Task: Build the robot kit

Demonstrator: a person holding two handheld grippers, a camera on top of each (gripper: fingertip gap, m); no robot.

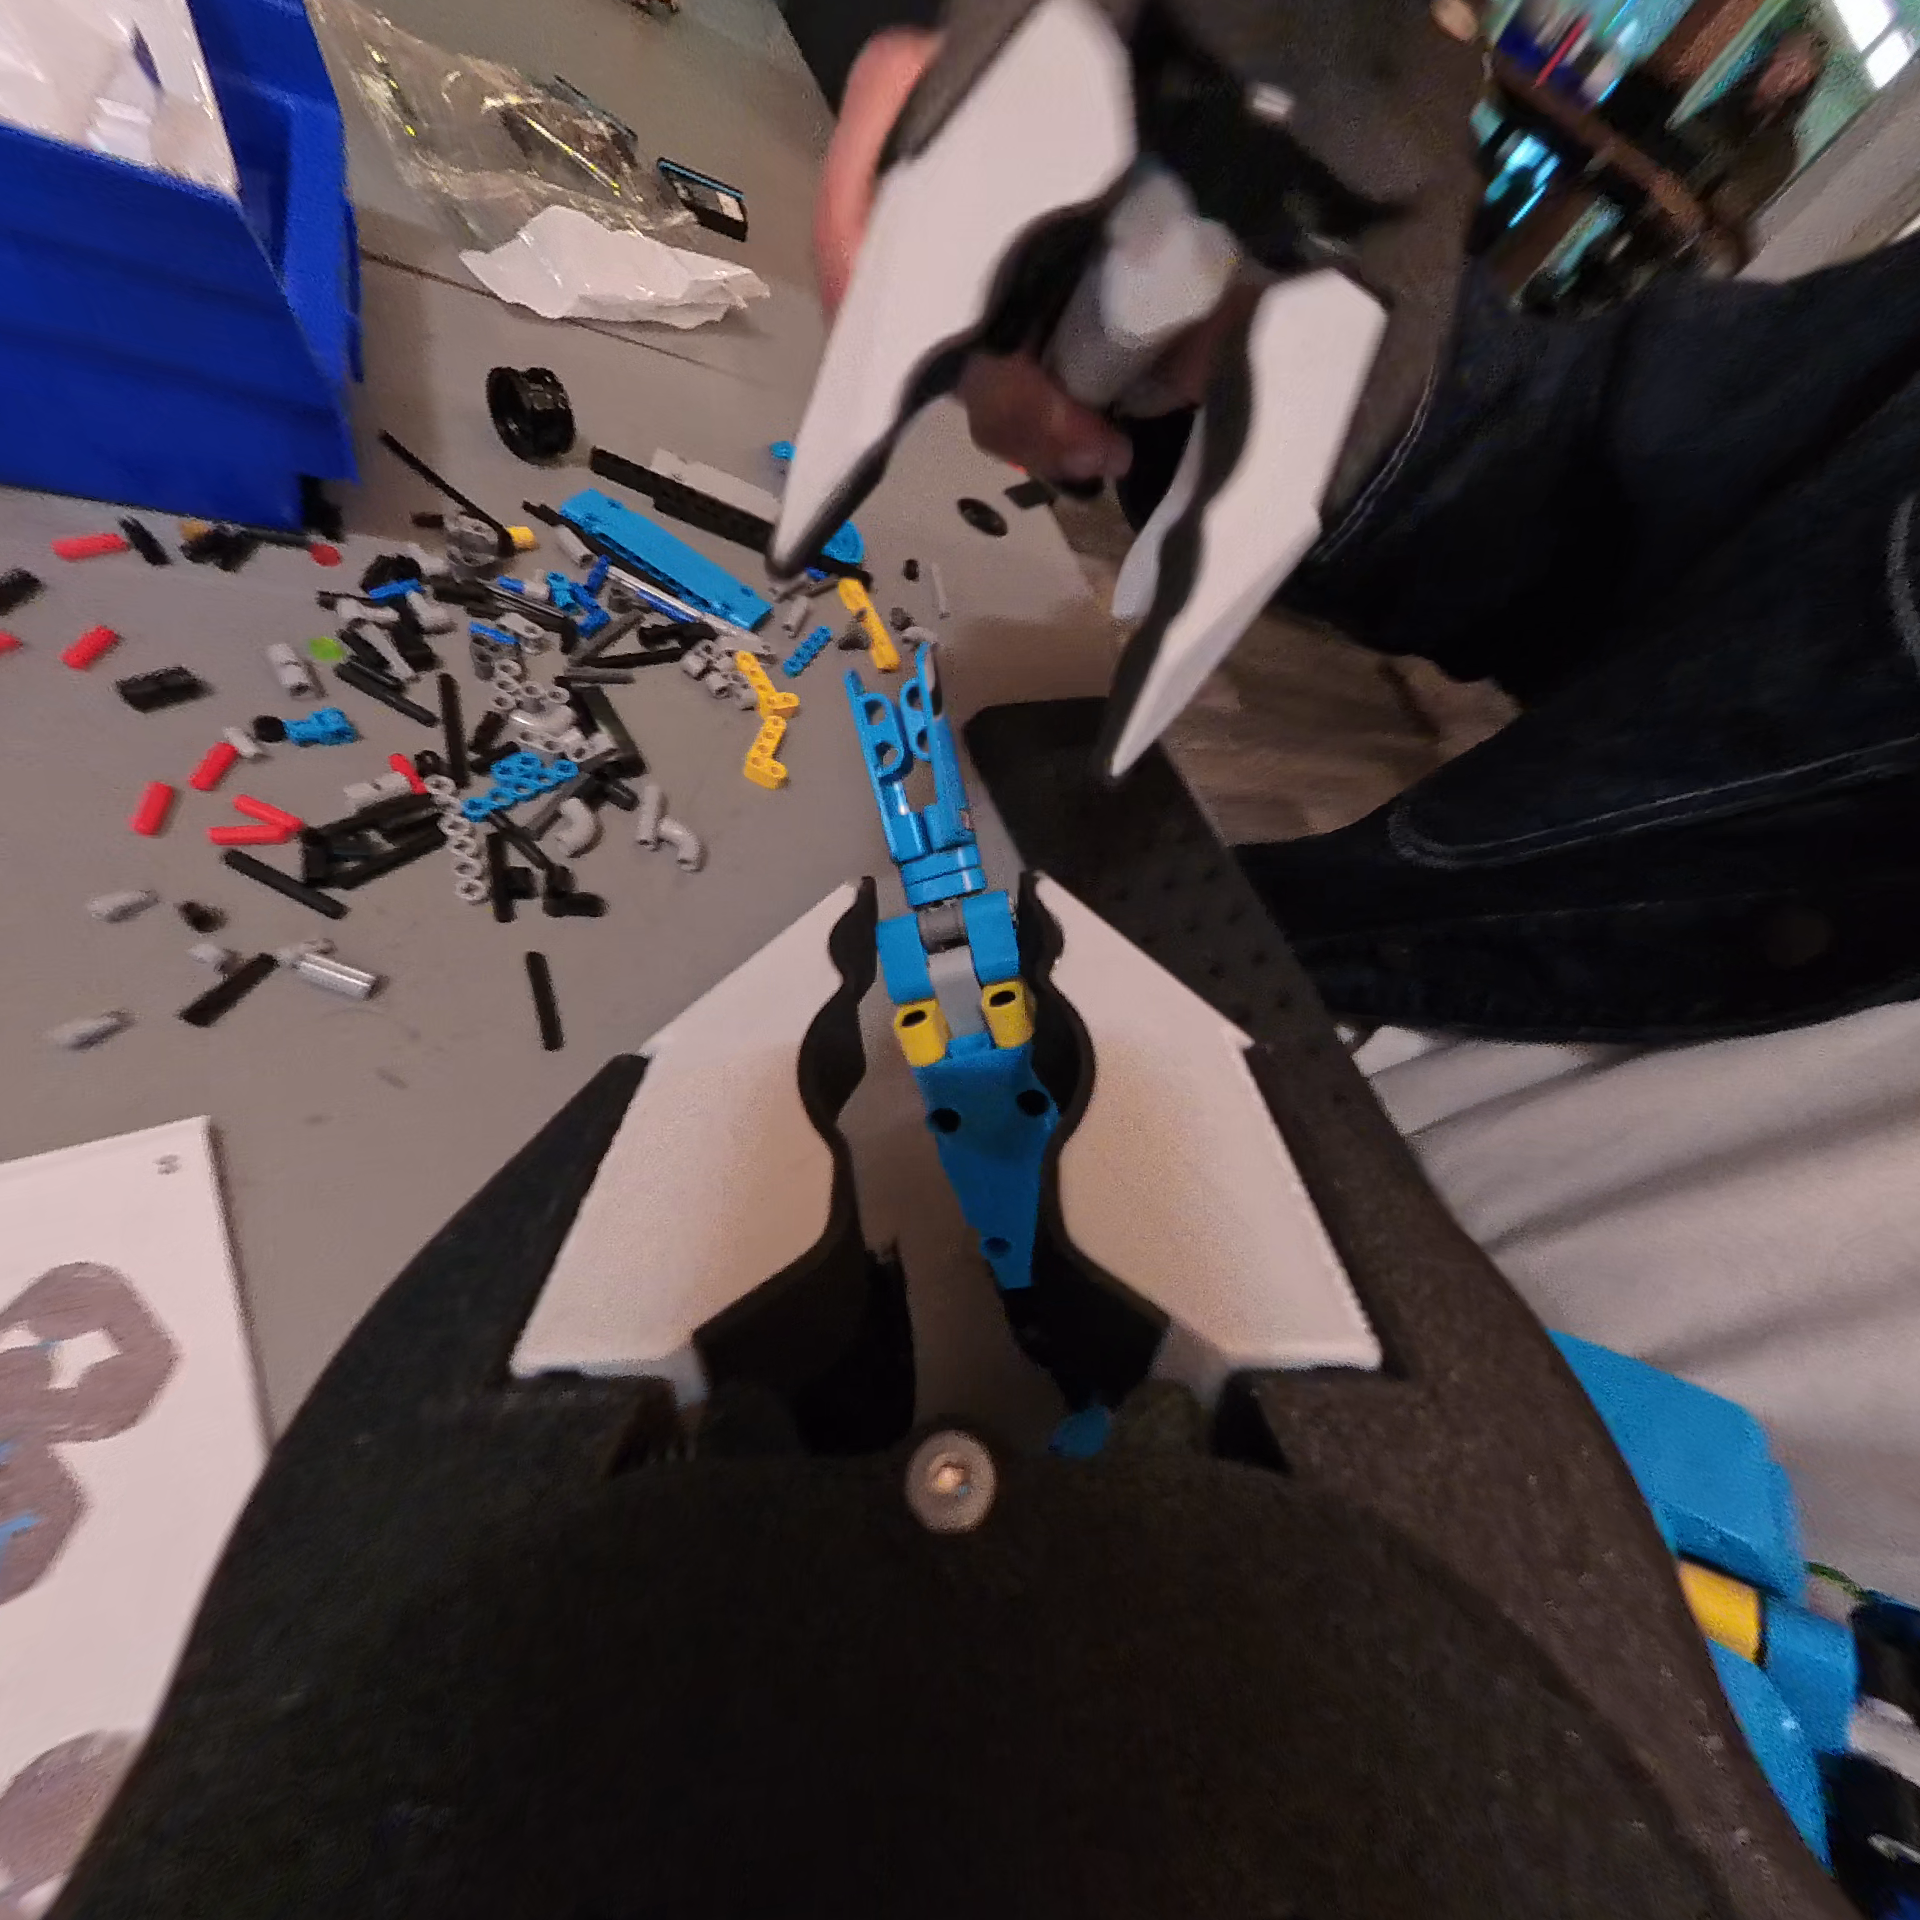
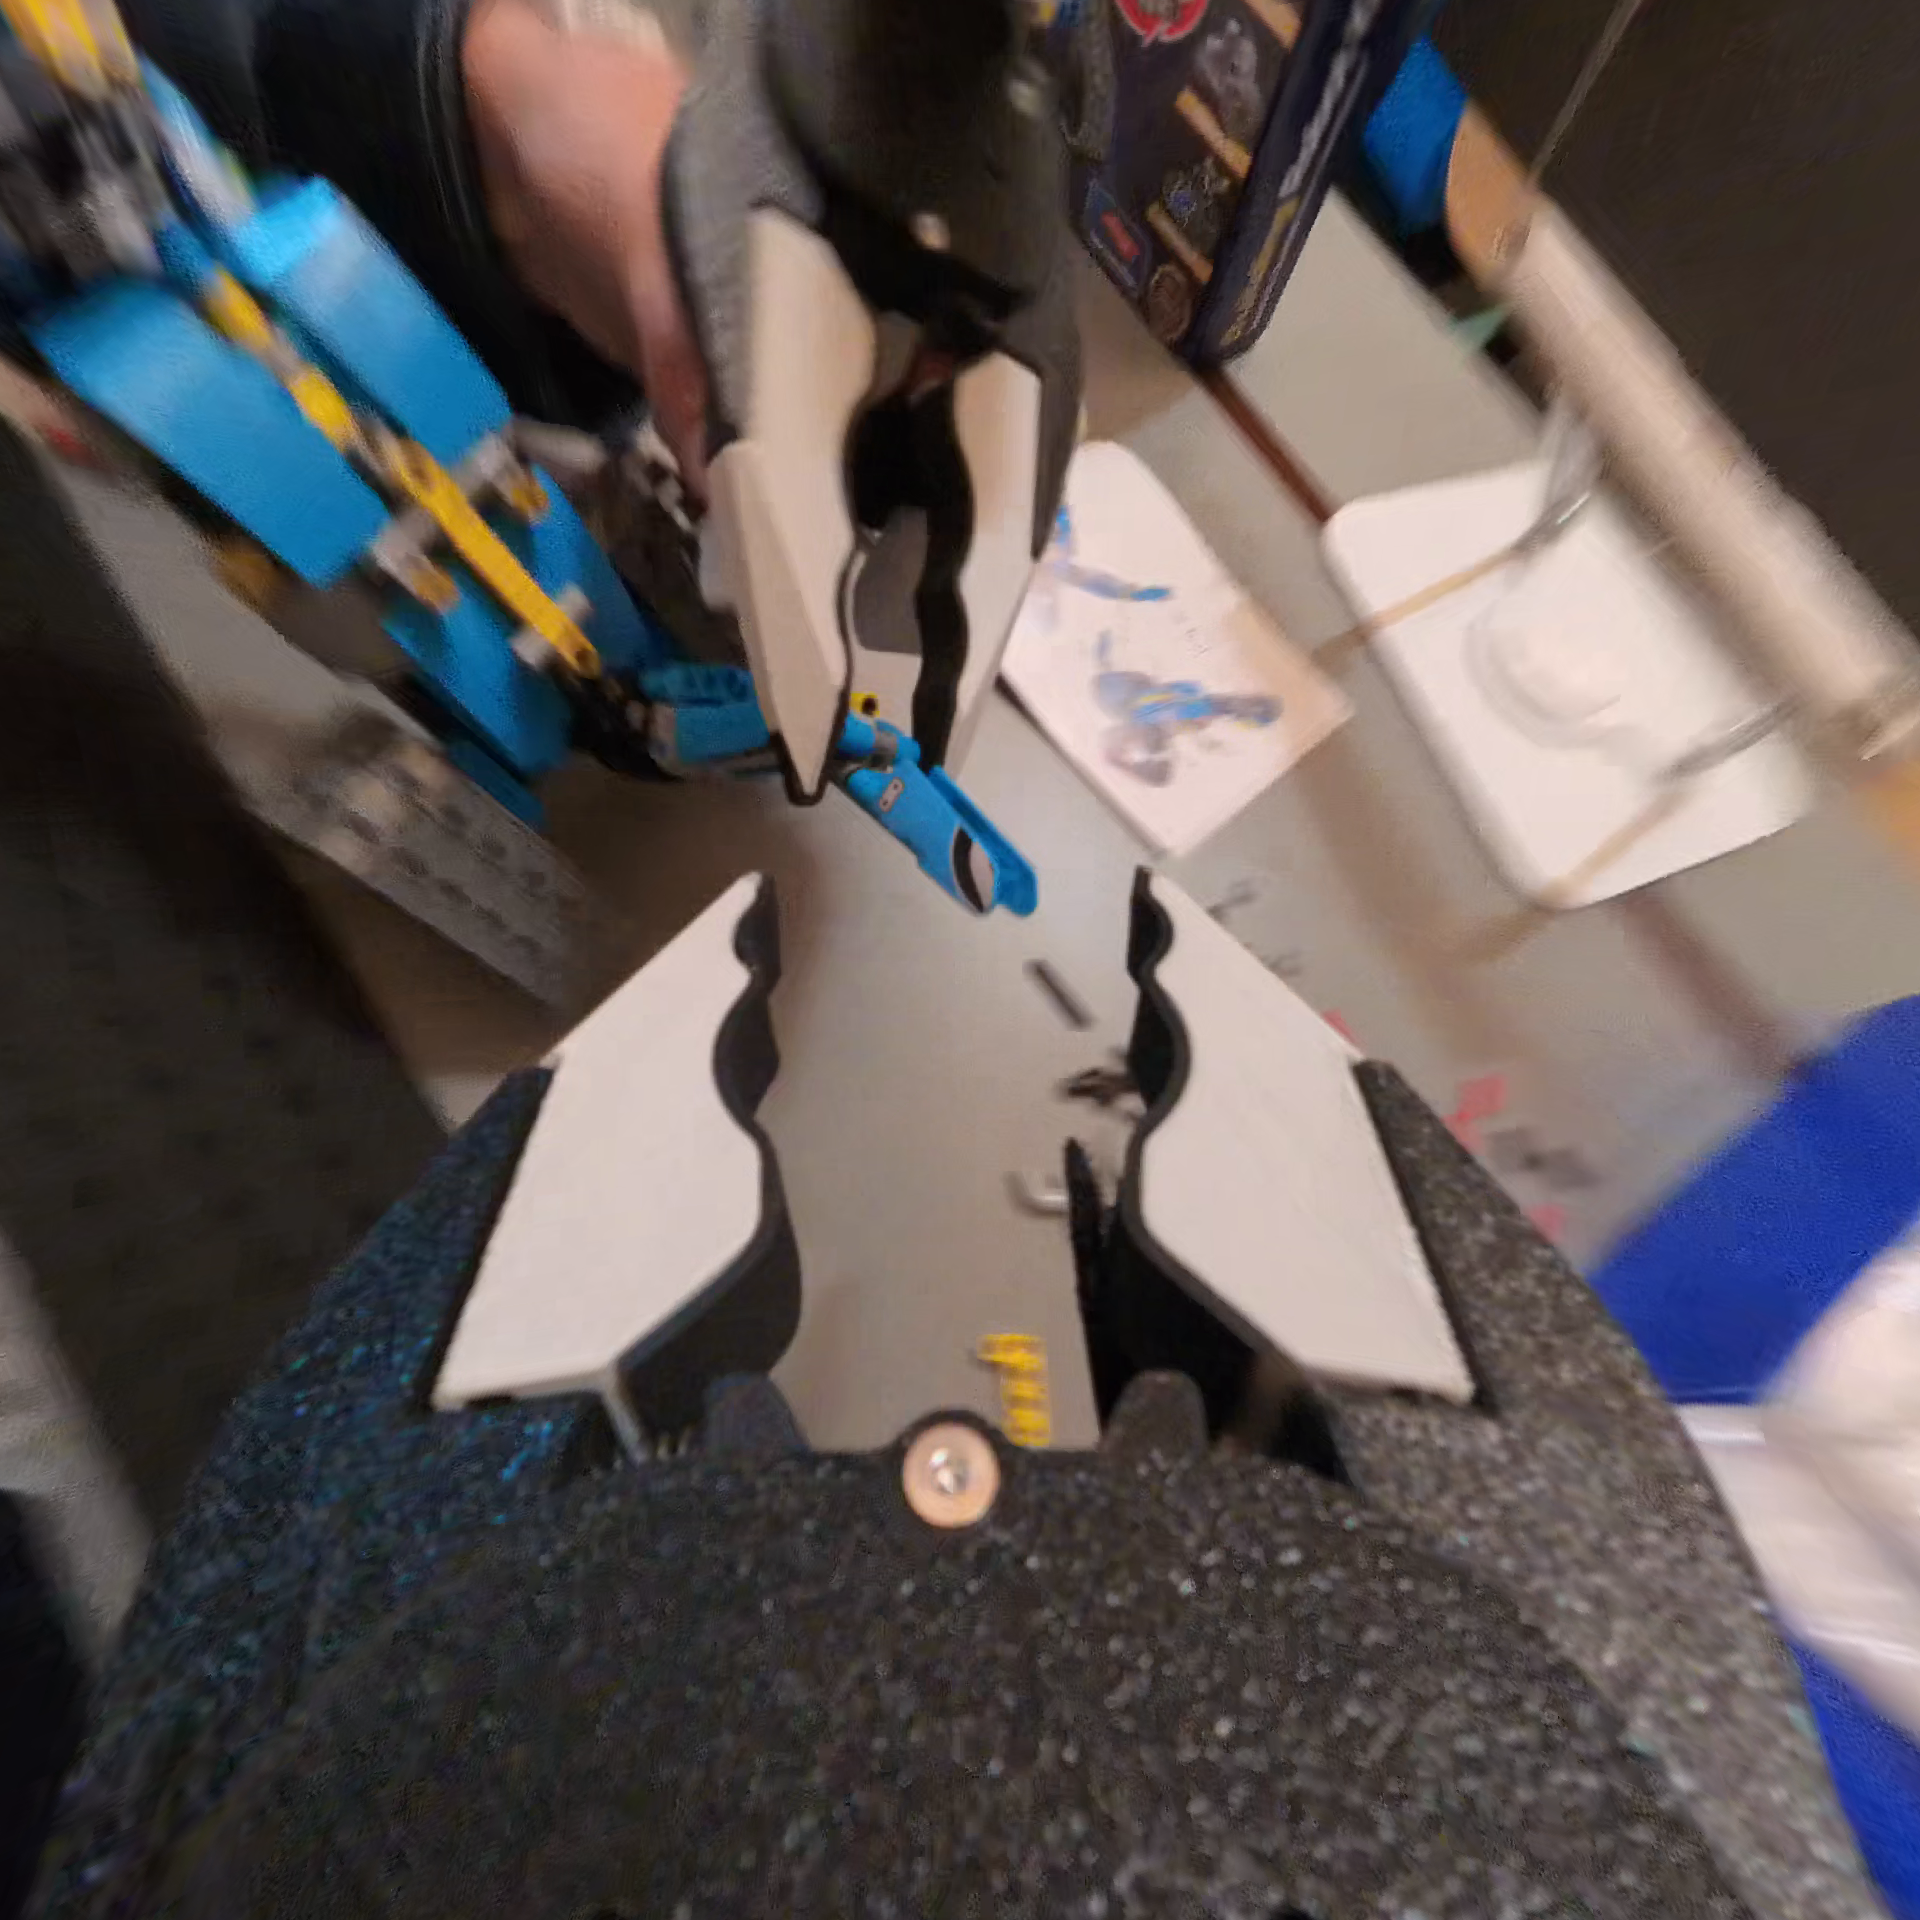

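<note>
Blue brick assembly (image 1: 961, 1049) is being held in the left gripper's (image 1: 948, 888) narrow jaws. Right gripper (image 2: 951, 883) is being held wide, empty, above the desk (image 2: 914, 1122).

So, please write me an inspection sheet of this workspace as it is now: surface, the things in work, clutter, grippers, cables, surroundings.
Surface: grey table, mostly covered on its far side.
Things in work: blue and yellow brick assembly between the left gripper's fingers; a larger blue model stands beside it.
Clutter: loose bricks in red, black, grey, blue and yellow; black wheel; crumpled paper; plastic bags; printed sheet.
Grippers: left gripper shut on the assembly; right gripper open, empty, facing the assembly's tip.
Cables: nothing seen.
Surroundings: blue bin, printed box, white tray, dark trousers of a person.
</note>
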